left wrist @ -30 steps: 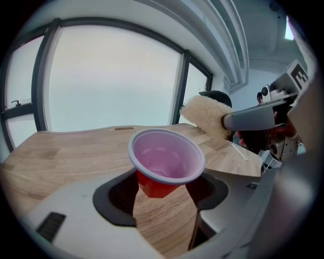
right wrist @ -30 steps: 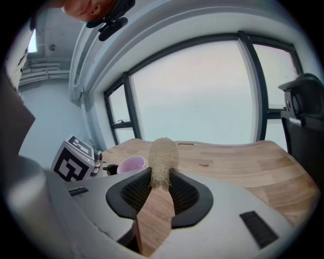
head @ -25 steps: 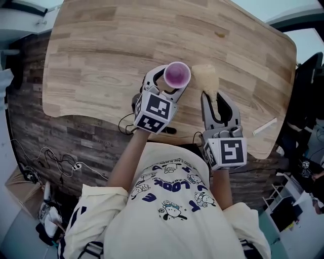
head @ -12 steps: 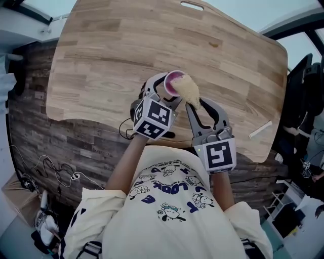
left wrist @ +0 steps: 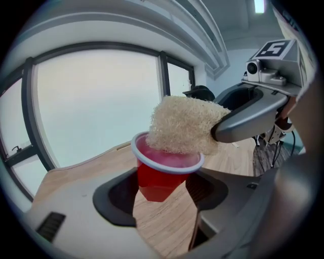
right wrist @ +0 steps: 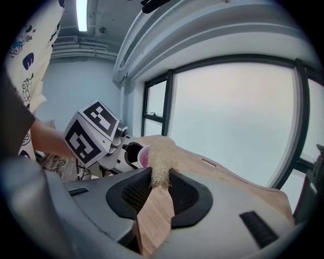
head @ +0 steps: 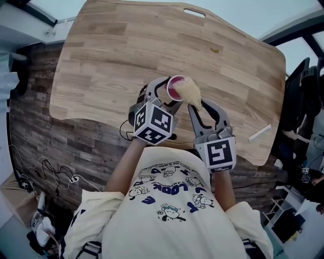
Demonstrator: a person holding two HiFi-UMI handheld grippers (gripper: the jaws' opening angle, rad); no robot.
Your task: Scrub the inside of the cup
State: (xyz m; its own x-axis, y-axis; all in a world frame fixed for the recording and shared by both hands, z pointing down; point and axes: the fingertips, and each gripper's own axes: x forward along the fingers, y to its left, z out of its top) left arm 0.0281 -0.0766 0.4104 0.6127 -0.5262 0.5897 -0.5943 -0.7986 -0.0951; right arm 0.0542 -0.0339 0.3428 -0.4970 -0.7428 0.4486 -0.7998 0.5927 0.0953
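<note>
A small red cup [left wrist: 161, 174] with a white rim and pink inside [head: 175, 88] is held upright above the wooden table [head: 111, 55], my left gripper [head: 167, 99] shut around its body. The right gripper [head: 198, 108] is shut on a beige loofah scrubber [head: 189, 92], its jaws pinching the scrubber's near end [right wrist: 159, 174]. The scrubber's far end [left wrist: 183, 126] lies over the right side of the cup's rim and dips into its mouth. In the right gripper view the cup [right wrist: 143, 155] shows just left of the scrubber.
A white strip [head: 261, 132] lies near the table's right front edge. A small brown spot [head: 215, 49] marks the tabletop at the back right, and a slot handle [head: 194, 12] is cut into its far edge. Cables [head: 55, 164] trail on the floor at left.
The scrubber has moved left from beside the cup onto its rim and into its mouth. Both grippers have drawn together; the cup stays in the left gripper.
</note>
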